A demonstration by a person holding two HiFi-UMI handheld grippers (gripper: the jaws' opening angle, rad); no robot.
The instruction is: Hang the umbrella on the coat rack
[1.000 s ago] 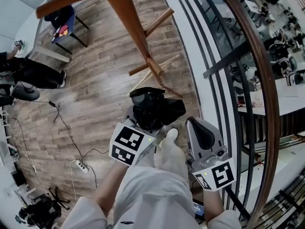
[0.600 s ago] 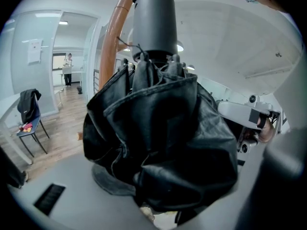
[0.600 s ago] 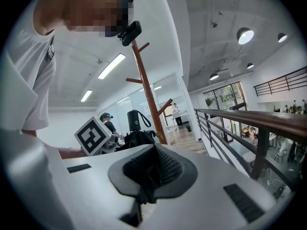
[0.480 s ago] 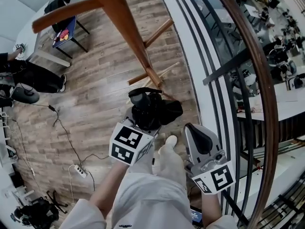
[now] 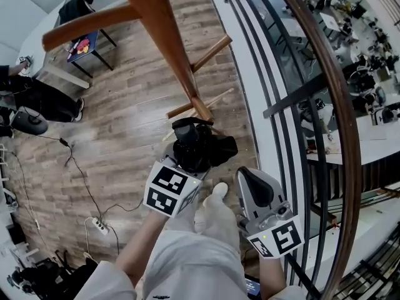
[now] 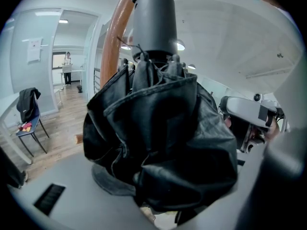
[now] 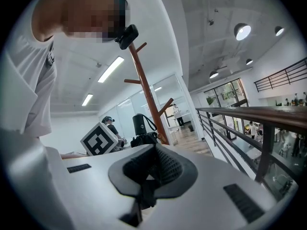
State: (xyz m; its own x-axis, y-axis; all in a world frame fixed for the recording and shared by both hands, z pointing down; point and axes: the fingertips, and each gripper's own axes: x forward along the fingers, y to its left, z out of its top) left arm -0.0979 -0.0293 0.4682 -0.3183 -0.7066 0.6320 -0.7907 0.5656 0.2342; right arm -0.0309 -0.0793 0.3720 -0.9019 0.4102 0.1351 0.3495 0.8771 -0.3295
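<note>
A folded black umbrella is clamped in my left gripper, which is shut on its bunched canopy. In the left gripper view the umbrella fills the picture, with its black cylindrical handle pointing up and away. The wooden coat rack stands just beyond it, and its pole rises behind the handle. My right gripper is to the right of the umbrella, with its pads together and nothing between them. The right gripper view shows the umbrella and the rack ahead on the left.
A dark metal railing with a wooden handrail runs along the right. The rack's splayed legs rest on the wooden floor. A chair with a dark garment, a seated person and a power strip with a cable are on the left.
The left gripper and the umbrella have come a little closer to the rack's pole and legs, still gripped the same way. The right gripper has barely shifted.
</note>
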